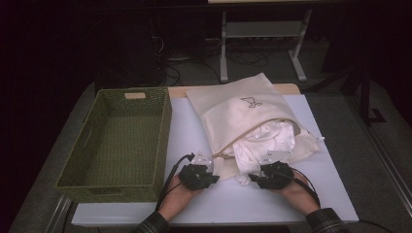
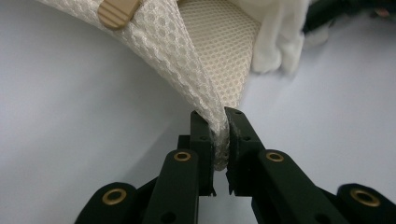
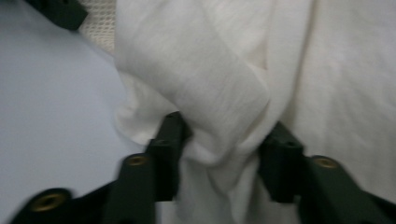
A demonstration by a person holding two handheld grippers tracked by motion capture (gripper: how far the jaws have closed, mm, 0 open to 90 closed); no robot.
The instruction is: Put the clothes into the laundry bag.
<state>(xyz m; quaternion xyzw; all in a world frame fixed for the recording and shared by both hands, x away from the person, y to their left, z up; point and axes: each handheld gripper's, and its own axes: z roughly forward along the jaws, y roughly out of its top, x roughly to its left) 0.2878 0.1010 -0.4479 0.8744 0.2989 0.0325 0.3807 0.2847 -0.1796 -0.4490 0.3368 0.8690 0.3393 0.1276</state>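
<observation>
So the cream mesh laundry bag (image 1: 243, 114) is lying on the white table (image 1: 194, 126), toward its far right part, with its mouth facing the near edge and a wad of white cloth (image 1: 265, 141) spilling out of it. The green woven basket (image 1: 121, 141) is sitting empty along the left edge, well apart from the bag's body. The left gripper (image 1: 203, 171) is pinching the bag's rim: in the left gripper view the jaws are clamped tight on a fold of the mesh (image 2: 219, 135), with a tan cord stopper (image 2: 116, 10) hanging off the fabric up top. The right gripper (image 1: 265, 175) is working on the cloth; in the right gripper view the jaws are standing fairly wide with a bunched fold of the white cloth (image 3: 219, 135) between them, pressing on it from both sides, so I'd call that gripping the garment, though not squeezed down hard. My guess on handling: both things are light and totally floppy, nothing fragile, but thin fabric is slippery and can slide out of a loose pinch. The cloth is probably going to drag and snag on the drawstring mouth as it's coming out, so anchoring the bag by its rim looks right to me. For the garment I'd be taking a thick bunched fold rather than a single layer near the hem, since a single layer stretches and slips.
</observation>
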